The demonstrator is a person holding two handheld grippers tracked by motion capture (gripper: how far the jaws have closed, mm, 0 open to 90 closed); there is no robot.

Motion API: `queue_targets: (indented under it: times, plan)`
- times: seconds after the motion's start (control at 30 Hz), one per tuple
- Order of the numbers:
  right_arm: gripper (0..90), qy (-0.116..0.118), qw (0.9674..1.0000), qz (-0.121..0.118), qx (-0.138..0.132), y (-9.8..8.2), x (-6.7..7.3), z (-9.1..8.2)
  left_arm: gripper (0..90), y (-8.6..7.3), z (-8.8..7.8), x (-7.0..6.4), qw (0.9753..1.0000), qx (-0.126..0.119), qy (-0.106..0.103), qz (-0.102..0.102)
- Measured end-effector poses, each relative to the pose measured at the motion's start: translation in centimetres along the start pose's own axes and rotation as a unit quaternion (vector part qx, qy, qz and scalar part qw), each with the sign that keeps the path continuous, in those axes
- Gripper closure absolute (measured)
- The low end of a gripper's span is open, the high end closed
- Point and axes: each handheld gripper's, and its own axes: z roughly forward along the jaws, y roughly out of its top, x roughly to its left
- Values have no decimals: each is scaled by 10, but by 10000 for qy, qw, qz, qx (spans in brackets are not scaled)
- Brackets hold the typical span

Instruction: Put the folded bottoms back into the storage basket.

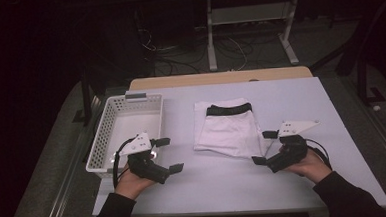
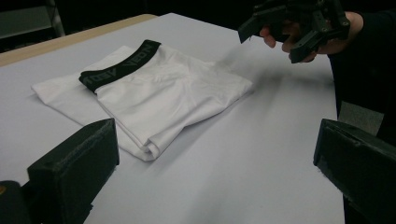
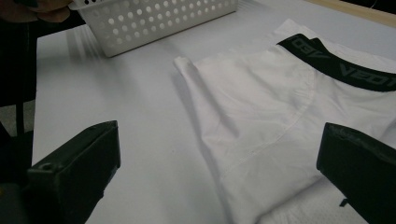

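A folded pair of white shorts (image 1: 227, 129) with a black waistband lies flat in the middle of the white table (image 1: 305, 182). My left gripper (image 1: 169, 154) stands open between the basket and the shorts, nothing between its jaws. In the left gripper view (image 2: 217, 172) the shorts (image 2: 159, 93) lie ahead, and the right gripper (image 2: 299, 23) shows beyond them. My right gripper (image 1: 263, 147) is open at the garment's right edge. In the right gripper view (image 3: 217, 172) its wide jaws frame the near part of the shorts (image 3: 280, 102).
A white perforated basket (image 1: 105, 135) stands at the table's left side, behind my left hand; its wall (image 3: 154, 18) also appears in the right gripper view. A wooden strip (image 1: 219, 78) runs along the table's far edge. Cables and a metal frame lie on the dark floor beyond.
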Motion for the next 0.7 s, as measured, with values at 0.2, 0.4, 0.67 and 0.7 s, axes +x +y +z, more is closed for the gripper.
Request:
queue_targets:
  times: [0.2,0.4,0.67,0.7]
  plan:
    - [0,20,10000,-25,-7,3,-1,2,0,0,0,0,10000,-3,0,2]
    - [0,87,9999,-31,95,5,-1,6,0,0,0,0,10000,-9,-6,-4]
    - [23,118,9998,-39,156,9,-3,8,0,0,0,0,10000,-6,2,2]
    - [29,113,9998,-26,167,9,-3,9,0,0,0,0,10000,-10,4,-3]
